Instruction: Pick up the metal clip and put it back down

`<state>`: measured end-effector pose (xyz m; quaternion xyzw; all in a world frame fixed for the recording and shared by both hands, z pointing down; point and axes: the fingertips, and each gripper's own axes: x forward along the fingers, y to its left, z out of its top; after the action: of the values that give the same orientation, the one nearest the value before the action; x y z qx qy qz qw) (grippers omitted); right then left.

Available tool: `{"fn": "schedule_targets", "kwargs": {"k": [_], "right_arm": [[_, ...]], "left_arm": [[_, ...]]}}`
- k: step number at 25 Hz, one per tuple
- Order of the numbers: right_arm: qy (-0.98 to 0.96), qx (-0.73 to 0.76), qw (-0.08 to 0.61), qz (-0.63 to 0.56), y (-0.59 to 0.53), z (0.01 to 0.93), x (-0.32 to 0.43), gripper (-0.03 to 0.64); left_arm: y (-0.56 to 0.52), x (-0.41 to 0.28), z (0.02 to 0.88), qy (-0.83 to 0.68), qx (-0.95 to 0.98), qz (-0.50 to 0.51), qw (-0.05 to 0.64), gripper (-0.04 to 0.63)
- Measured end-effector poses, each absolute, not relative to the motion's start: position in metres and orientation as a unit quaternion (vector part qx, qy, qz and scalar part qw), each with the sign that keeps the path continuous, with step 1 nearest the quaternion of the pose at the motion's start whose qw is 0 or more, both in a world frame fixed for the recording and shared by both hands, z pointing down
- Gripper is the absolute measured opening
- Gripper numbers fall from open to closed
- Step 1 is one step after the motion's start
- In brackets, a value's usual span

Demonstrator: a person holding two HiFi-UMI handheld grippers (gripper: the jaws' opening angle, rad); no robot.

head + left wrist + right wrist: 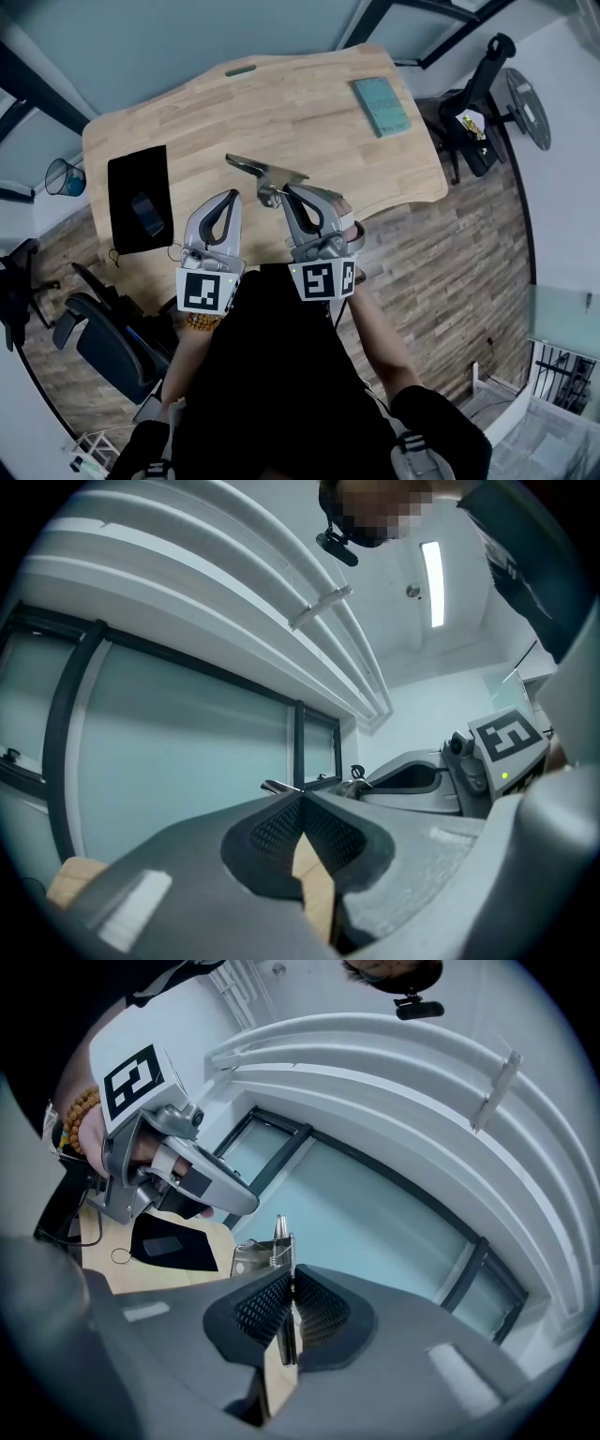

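The metal clip [265, 174] is a shiny spring clamp, held above the wooden table [300, 103]. My right gripper [289, 193] is shut on its rear handle. In the right gripper view the clip [266, 1252] sticks out edge-on beyond the closed jaws of that gripper [290, 1285]. My left gripper [231, 198] hovers just left of the clip with its jaws together and nothing between them [300, 801]. The clip's tip [278, 787] shows past the left gripper's jaws, with the right gripper [424, 778] beside it.
A black pouch [140, 197] with a dark flat object on it lies at the table's left. A teal book [381, 104] rests at the far right. Office chairs [101, 337] and a mesh bin [65, 176] stand on the wooden floor around the table.
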<state>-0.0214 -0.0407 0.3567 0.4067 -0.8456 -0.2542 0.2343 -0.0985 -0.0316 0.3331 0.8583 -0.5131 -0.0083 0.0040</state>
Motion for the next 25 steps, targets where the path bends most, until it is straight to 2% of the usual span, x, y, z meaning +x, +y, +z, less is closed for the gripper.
{"fn": "schedule_targets", "kwargs": {"k": [25], "right_arm": [[-0.841, 0.389, 0.279, -0.253, -0.061, 0.426, -0.012, 0.035]], "left_arm": [[-0.03, -0.101, 0.363, -0.516, 0.856, 0.031, 0.024, 0.0]]}}
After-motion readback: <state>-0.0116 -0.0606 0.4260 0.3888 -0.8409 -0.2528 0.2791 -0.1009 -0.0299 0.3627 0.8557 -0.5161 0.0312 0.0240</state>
